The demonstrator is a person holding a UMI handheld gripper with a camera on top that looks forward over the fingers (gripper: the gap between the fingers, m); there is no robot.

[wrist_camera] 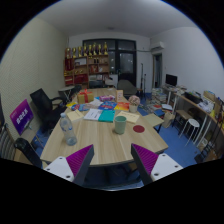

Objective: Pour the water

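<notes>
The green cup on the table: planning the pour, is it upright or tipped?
Upright: the green cup stands on its base on the table, beyond the open gripper.

Dim room, perhaps ceiling-lit; strong fisheye edge warping.

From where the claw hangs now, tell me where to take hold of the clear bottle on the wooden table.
Grip the clear bottle around its straight middle body, below the cap, coming in level from the near table edge. It stands upright and looks round, so the sides probably suit the pads. The claw is open, well short of it.
</notes>
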